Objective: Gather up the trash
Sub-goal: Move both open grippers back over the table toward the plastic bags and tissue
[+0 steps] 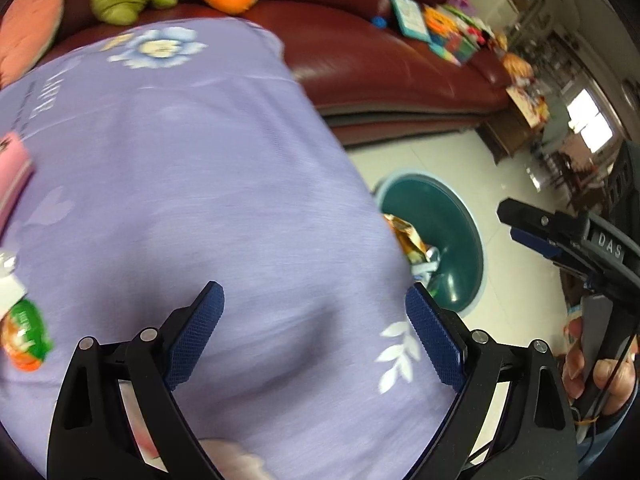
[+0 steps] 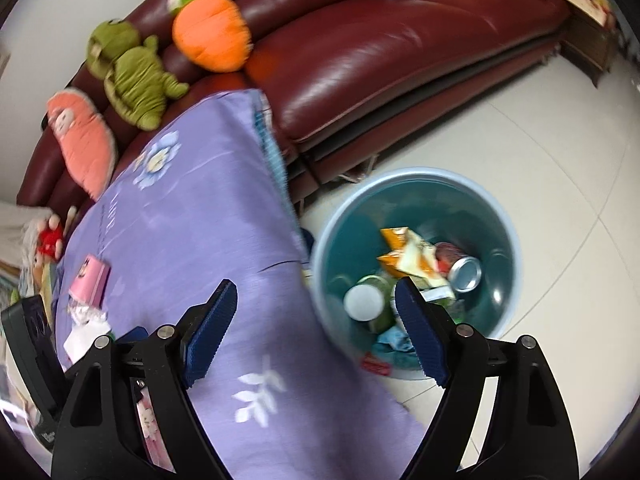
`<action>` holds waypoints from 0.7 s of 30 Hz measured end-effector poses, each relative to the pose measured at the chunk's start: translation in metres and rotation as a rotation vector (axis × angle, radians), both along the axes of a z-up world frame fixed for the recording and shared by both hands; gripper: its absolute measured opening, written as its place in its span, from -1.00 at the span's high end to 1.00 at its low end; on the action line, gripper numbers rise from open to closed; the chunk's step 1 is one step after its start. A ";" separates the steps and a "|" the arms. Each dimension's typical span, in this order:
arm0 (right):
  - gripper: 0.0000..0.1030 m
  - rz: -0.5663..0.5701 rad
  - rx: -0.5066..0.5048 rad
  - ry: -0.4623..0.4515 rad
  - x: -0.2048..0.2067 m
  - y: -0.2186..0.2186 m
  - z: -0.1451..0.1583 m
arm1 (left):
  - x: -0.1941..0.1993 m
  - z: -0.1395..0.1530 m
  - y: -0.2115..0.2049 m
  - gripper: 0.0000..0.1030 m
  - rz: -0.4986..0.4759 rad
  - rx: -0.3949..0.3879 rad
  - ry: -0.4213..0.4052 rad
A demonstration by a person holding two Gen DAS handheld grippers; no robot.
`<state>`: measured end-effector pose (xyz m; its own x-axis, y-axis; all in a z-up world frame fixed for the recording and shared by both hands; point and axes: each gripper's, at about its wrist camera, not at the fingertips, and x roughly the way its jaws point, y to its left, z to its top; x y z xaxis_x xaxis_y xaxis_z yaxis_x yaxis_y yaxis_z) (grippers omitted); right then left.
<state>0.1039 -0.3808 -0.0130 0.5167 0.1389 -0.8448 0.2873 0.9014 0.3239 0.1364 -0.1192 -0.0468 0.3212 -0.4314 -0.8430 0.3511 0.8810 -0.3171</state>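
Closest to both cameras, the two grippers are hanging over a purple flowered cloth (image 1: 192, 184) with their blue-padded fingers spread wide and nothing between them: the left gripper (image 1: 315, 332) is sitting above the middle of the cloth, while the right gripper (image 2: 316, 332) is straddling the cloth's edge, one finger over the fabric and the other over the bin. Just beyond the right gripper, a teal bin (image 2: 506, 248) is standing on the pale tiled floor (image 2: 560, 184) beside the cloth-covered surface, and it is already holding trash: an orange snack wrapper (image 2: 404, 256), a silver can (image 2: 464, 274) lying on its side, a green jar with a white lid (image 2: 366, 304) and other scraps too jumbled to name. Off to the left on the cloth, a pink carton (image 2: 90, 282) is lying just beside some crumpled white paper (image 2: 86, 324), and an orange-and-green wrapper (image 1: 26, 338) is resting near the cloth's left edge. Farther back, a dark red leather sofa (image 2: 380, 64) is carrying a green plush toy (image 2: 132, 76) and an orange plush toy (image 2: 212, 38).
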 end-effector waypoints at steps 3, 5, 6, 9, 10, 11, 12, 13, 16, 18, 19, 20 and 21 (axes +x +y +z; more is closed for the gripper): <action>-0.51 0.046 -0.014 -0.001 0.005 0.026 0.008 | -0.001 0.007 0.028 -0.80 0.052 -0.013 -0.014; -0.51 0.080 -0.027 -0.004 0.009 0.046 0.014 | -0.001 0.014 0.052 -0.80 0.094 -0.024 -0.025; -0.51 0.092 -0.033 -0.004 0.011 0.053 0.016 | 0.000 0.018 0.064 -0.80 0.118 -0.029 -0.032; -0.51 0.135 -0.054 -0.011 0.017 0.078 0.023 | 0.000 0.027 0.090 -0.80 0.169 -0.036 -0.047; -0.51 0.152 -0.063 -0.013 0.020 0.089 0.026 | 0.002 0.030 0.103 -0.80 0.192 -0.039 -0.053; -0.51 0.166 -0.072 -0.014 0.023 0.098 0.028 | 0.002 0.032 0.113 -0.80 0.209 -0.043 -0.057; -0.51 0.180 -0.080 -0.015 0.025 0.106 0.030 | 0.002 0.034 0.124 -0.80 0.227 -0.047 -0.062; -0.51 0.191 -0.087 -0.015 0.026 0.112 0.032 | 0.002 0.038 0.139 -0.80 0.255 -0.057 -0.072; -0.51 0.245 -0.109 -0.013 0.035 0.141 0.036 | 0.005 0.042 0.175 -0.80 0.322 -0.076 -0.077; -0.51 0.269 -0.114 -0.013 0.039 0.157 0.036 | 0.008 0.044 0.203 -0.80 0.382 -0.083 -0.080; -0.51 0.286 -0.116 -0.011 0.042 0.166 0.036 | 0.010 0.043 0.213 -0.80 0.405 -0.080 -0.081; -0.51 0.295 -0.117 -0.009 0.044 0.172 0.035 | 0.011 0.043 0.224 -0.80 0.430 -0.077 -0.082; -0.51 0.305 -0.118 -0.005 0.047 0.179 0.035 | 0.013 0.042 0.239 -0.80 0.462 -0.078 -0.079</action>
